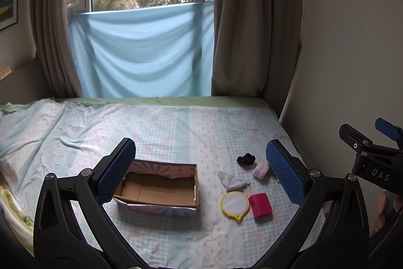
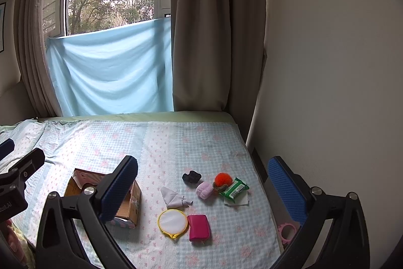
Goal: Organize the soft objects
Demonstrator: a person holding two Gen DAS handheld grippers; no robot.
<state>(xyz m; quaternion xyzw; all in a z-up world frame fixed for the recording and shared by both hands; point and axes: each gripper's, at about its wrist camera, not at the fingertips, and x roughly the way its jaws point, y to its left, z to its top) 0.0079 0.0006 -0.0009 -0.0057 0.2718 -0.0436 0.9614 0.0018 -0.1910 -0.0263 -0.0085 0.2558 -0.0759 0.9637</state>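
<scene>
Both claws, my left (image 1: pixel 199 168) and my right (image 2: pixel 201 187), hang wide open and empty above the bed (image 1: pixel 163 127). Below sits the open box (image 1: pixel 161 187), empty, with the pouch (image 2: pixel 199 227), round pad (image 2: pixel 172 221), grey cloth (image 2: pixel 172 198) and black scrunchie (image 2: pixel 191 177) lying just beside it on the sheet.

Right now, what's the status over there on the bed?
Both tongs open, empty: left tongs, right tongs. Cardboard box empty. Soft items loose beside it: pink pouch, round mesh pad, grey cloth. Nothing in the way.
</scene>
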